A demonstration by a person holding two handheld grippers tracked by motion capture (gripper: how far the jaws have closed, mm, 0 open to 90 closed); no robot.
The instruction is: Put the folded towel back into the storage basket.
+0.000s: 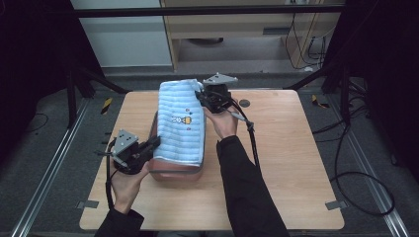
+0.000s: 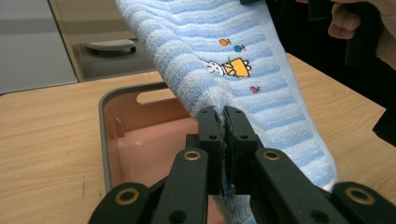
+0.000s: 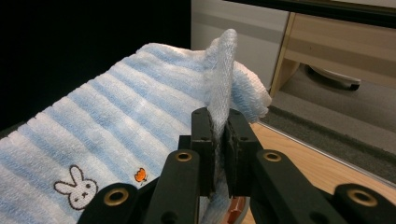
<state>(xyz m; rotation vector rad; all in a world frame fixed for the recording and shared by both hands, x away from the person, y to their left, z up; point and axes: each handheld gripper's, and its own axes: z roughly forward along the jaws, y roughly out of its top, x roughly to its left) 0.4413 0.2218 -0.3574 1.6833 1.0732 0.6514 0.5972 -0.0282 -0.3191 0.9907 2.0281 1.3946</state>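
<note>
A blue and white striped towel (image 1: 180,121) with a small rabbit picture is stretched over a pink tub with a grey rim (image 1: 174,173) on the wooden table. My left gripper (image 1: 154,144) is shut on the towel's near left edge (image 2: 223,122), above the tub's open pink inside (image 2: 144,144). My right gripper (image 1: 201,95) is shut on the towel's far right corner (image 3: 220,84), which stands up in a fold between the jaws. The towel (image 3: 116,121) slopes away to the left in the right gripper view.
The wooden table (image 1: 286,148) has bare surface to the right and front of the tub. A small dark round mark (image 1: 244,103) sits at the back right. Cables trail from both grippers across the table. Metal frame legs and cabinets stand beyond the far edge.
</note>
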